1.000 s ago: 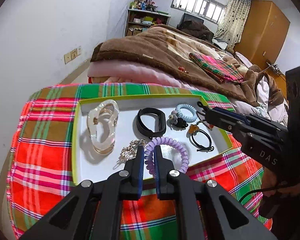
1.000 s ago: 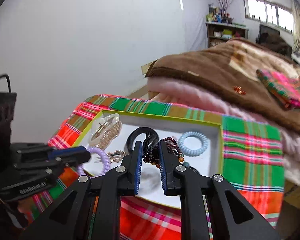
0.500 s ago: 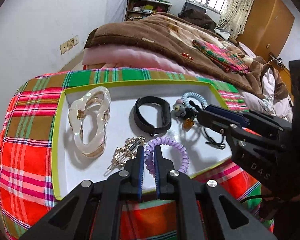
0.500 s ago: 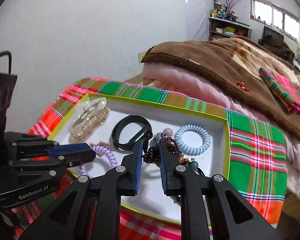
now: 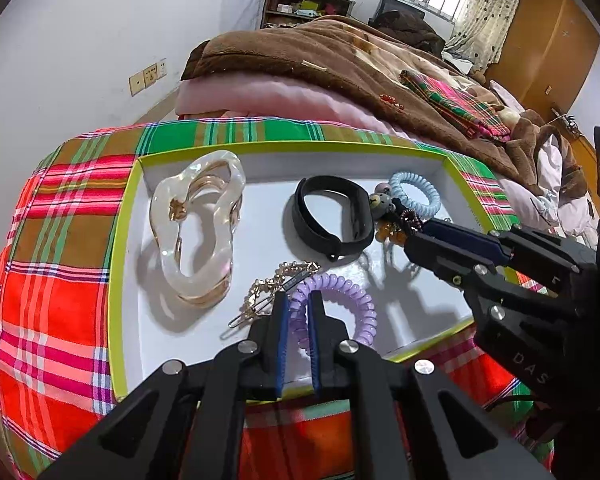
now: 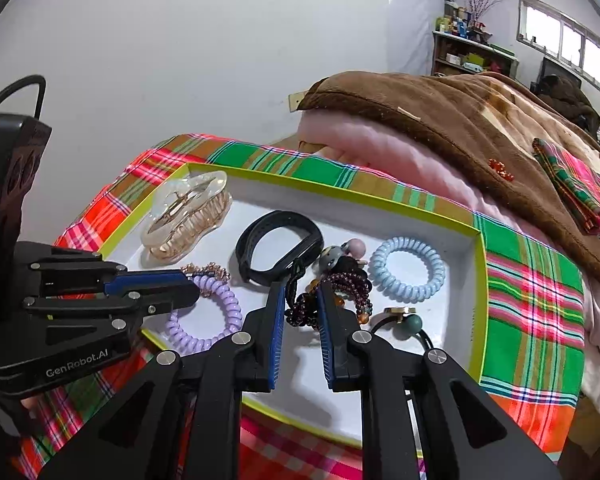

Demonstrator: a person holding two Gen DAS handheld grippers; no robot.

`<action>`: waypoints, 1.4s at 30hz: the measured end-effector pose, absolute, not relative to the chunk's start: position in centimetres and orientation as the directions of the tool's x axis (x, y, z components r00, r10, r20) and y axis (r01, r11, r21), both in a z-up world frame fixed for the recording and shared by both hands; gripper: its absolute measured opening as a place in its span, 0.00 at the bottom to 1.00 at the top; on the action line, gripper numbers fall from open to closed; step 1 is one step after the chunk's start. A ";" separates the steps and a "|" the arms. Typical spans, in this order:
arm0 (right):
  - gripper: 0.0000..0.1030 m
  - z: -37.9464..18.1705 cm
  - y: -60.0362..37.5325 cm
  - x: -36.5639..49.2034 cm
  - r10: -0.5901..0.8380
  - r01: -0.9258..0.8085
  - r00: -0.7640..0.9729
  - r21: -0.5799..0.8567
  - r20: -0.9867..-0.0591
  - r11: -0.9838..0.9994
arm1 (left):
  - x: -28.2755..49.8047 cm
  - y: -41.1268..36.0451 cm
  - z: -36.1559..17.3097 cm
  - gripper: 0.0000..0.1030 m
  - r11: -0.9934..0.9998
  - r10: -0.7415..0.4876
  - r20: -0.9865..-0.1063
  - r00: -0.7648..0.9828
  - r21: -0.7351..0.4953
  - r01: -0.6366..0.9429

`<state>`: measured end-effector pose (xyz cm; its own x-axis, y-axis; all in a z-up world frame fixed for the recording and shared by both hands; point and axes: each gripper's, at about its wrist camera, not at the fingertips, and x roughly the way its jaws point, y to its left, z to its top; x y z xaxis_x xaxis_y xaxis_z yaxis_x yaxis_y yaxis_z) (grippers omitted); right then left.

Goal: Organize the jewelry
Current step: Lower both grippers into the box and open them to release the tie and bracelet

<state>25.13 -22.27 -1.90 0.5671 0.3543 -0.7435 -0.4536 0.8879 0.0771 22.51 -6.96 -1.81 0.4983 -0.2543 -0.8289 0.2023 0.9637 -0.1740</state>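
1. The tray (image 5: pixel 118 240), a shallow white box with a lime-green rim, sits on a table covered by a plaid cloth (image 5: pixel 60 208) of red, green and brown woven stripes.
2. At the tray's left end lies a clear claw clip (image 5: pixel 198 228), glossy and wavy in outline, with amber-gold teeth and spring inside.
3. To its right, near the front edge, lies a gold hairpin (image 5: pixel 276 284) with a knobbly beaded top and a thin wire end.
4. The left tongs (image 5: pixel 298 304) are clenched on the purple coil tie (image 5: pixel 340 300), a smooth plastic spiral ring; the pads pinch its left side, and whether the ring touches the tray floor cannot be told.
5. Behind it, at the tray's middle, lies a black band (image 5: pixel 332 216), matte and rubbery, curled into an oval loop.
6. The right tongs (image 6: pixel 300 300) are closed on a dark beaded bracelet (image 6: pixel 340 288) of small, shiny maroon beads, bunched with amber beads and a grey round charm.
7. Just right of that bundle lies a blue coil tie (image 6: pixel 408 268), a pale ribbed ring flat on the tray.
8. In front of it lies a black elastic (image 6: pixel 420 334) with a round green bead.
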 end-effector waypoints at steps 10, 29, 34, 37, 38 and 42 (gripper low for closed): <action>0.17 -2.6 -21.4 24.9 0.360 -0.478 0.533 0.078 -0.766 0.875 | 22.5 -7.0 -1.7 0.10 0.965 -0.253 -0.829 0.498 -0.176 0.196; 0.17 -2.9 -21.2 25.0 0.350 -0.469 0.519 0.082 -0.779 0.879 | 22.3 -7.4 -1.9 0.26 0.964 -0.249 -0.836 0.489 -0.165 0.208; 0.18 -2.6 -21.4 24.9 0.343 -0.462 0.529 0.076 -0.777 0.884 | 22.4 -7.2 -1.9 0.30 0.968 -0.236 -0.839 0.490 -0.159 0.194; 0.21 -2.5 -21.6 24.9 0.343 -0.456 0.532 0.079 -0.774 0.886 | 22.2 -7.0 -1.7 0.31 0.968 -0.239 -0.837 0.493 -0.161 0.194; 0.22 -2.4 -21.6 24.9 0.342 -0.453 0.534 0.079 -0.773 0.888 | 22.1 -7.1 -1.6 0.34 0.967 -0.240 -0.835 0.495 -0.162 0.196; 0.24 -2.1 -21.7 24.6 0.336 -0.443 0.544 0.077 -0.769 0.893 | 22.0 -6.9 -1.2 0.39 0.968 -0.241 -0.830 0.503 -0.164 0.192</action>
